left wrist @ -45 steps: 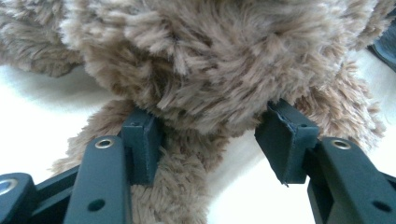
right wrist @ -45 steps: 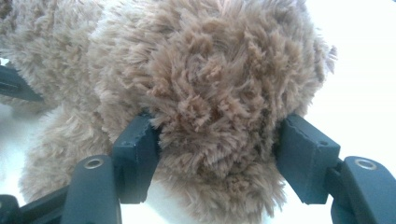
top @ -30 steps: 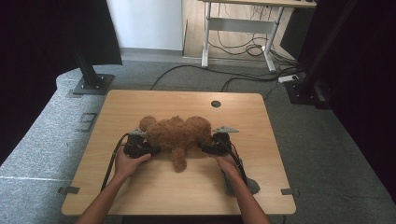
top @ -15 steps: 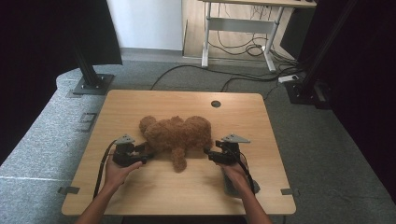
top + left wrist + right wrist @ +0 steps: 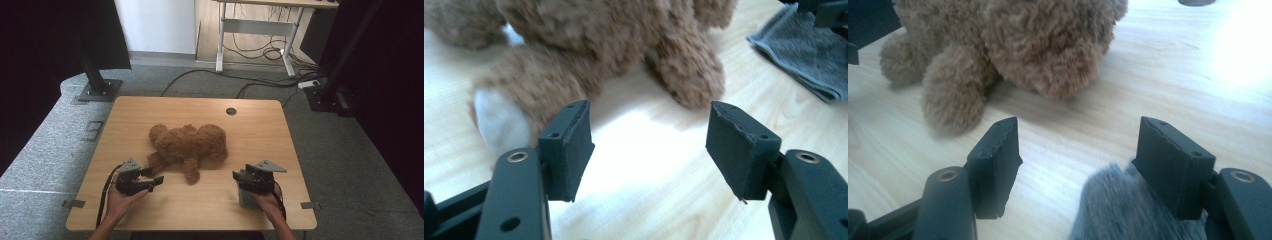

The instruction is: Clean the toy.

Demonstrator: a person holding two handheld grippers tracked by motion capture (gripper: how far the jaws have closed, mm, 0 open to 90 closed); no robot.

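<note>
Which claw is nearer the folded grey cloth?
Right. The right claw hovers directly over the grey cloth, which lies under its open jaws. The left claw is across the table, by the teddy bear.

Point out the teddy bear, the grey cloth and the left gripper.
teddy bear (image 5: 192, 144): high view, on its furry body.
grey cloth (image 5: 801, 50): left gripper view, on its folded upper surface.
left gripper (image 5: 649, 147): left gripper view, midway between its open fingertips.
</note>
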